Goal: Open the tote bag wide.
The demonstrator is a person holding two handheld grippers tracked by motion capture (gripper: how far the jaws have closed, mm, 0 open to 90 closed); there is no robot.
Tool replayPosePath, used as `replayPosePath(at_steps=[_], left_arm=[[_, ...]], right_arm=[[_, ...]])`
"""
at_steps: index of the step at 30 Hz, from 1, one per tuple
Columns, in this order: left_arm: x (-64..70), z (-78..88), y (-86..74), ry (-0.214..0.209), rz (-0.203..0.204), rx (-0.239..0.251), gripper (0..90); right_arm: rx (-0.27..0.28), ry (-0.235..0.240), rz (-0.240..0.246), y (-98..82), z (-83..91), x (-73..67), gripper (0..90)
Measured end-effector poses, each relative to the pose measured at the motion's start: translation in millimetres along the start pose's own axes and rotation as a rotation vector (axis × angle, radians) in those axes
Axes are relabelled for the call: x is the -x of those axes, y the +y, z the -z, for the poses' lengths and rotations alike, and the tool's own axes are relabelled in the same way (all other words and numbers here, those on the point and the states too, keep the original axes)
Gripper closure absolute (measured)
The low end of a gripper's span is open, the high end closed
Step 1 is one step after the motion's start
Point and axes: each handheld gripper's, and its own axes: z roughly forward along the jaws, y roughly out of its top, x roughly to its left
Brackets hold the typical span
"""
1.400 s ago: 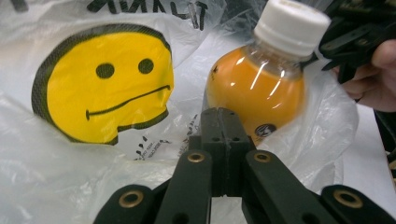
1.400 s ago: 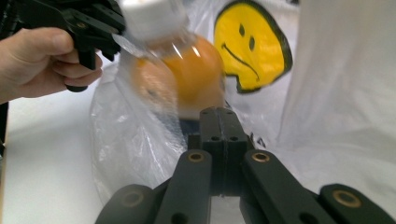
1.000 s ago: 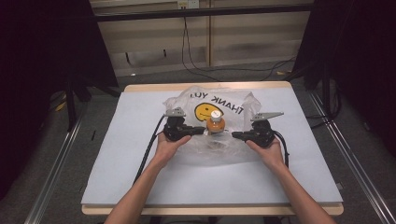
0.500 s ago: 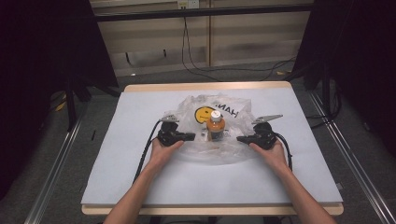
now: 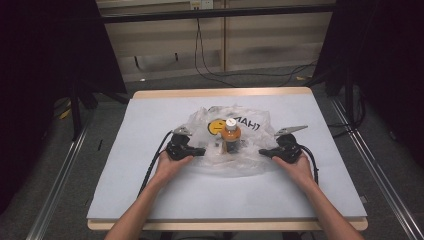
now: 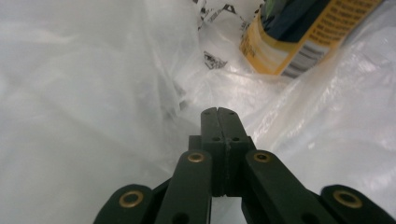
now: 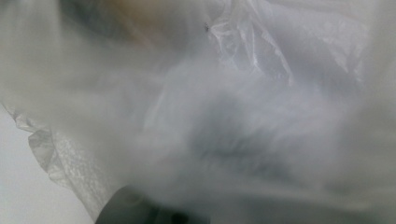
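Note:
A clear plastic bag (image 5: 252, 159) with a yellow smiley and black print lies crumpled mid-table. An orange bottle (image 5: 231, 137) with a white cap stands upright inside it. My left gripper (image 5: 202, 151) is at the bag's left edge, my right gripper (image 5: 261, 151) at its right edge, each in a hand. In the left gripper view my gripper (image 6: 218, 112) has its jaws pressed together at a fold of the bag (image 6: 93, 93), with the bottle (image 6: 299, 37) lying beyond them. In the right gripper view the bag's film (image 7: 280, 93) lies over the lens, and the jaws are a dark blur at the bottom.
The pale mat (image 5: 150, 195) covers the wooden table, with bare room in front and at both sides of the bag. Black cables (image 5: 150, 165) trail from each gripper toward the near edge. Metal rails (image 5: 60, 180) run beside the table, and loose cables (image 5: 225, 70) lie on the floor behind.
Both hands have sunk and come toward the near edge. The bag's raised sides have dropped with them, so the bag sits lower around the bottle.

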Motion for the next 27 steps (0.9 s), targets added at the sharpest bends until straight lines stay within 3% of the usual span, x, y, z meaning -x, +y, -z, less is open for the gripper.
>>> replayPosePath(at_steps=[3,7,11,16,19,23,27], left_arm=[[1.4,1.6,-1.1,0.018,0.02,-0.001,90.0],[5.0,2.3,-2.9,0.003,0.004,0.022,90.0],[13.8,11.8,0.7,-0.009,0.012,0.084,90.0],[25.8,24.7,4.5,-0.014,-0.023,0.123,90.0],[32.8,31.5,8.1,-0.037,-0.032,0.166,90.0],[40.7,39.5,12.2,-0.045,-0.057,0.197,90.0],[46.5,50.1,17.3,-0.052,-0.069,0.233,90.0]], right_arm=[[0.016,-0.022,0.005,0.2,-0.8,-4.0,90.0],[0.094,0.007,0.008,7.3,2.6,-10.2,90.0],[0.144,0.033,0.023,11.0,11.0,-17.3,90.0],[0.199,0.046,0.03,14.1,24.9,-26.7,90.0],[0.239,0.058,0.031,16.9,33.5,-30.4,90.0],[0.268,0.071,0.038,20.1,42.3,-35.5,90.0],[0.263,0.081,0.066,19.2,49.9,-46.1,90.0]])
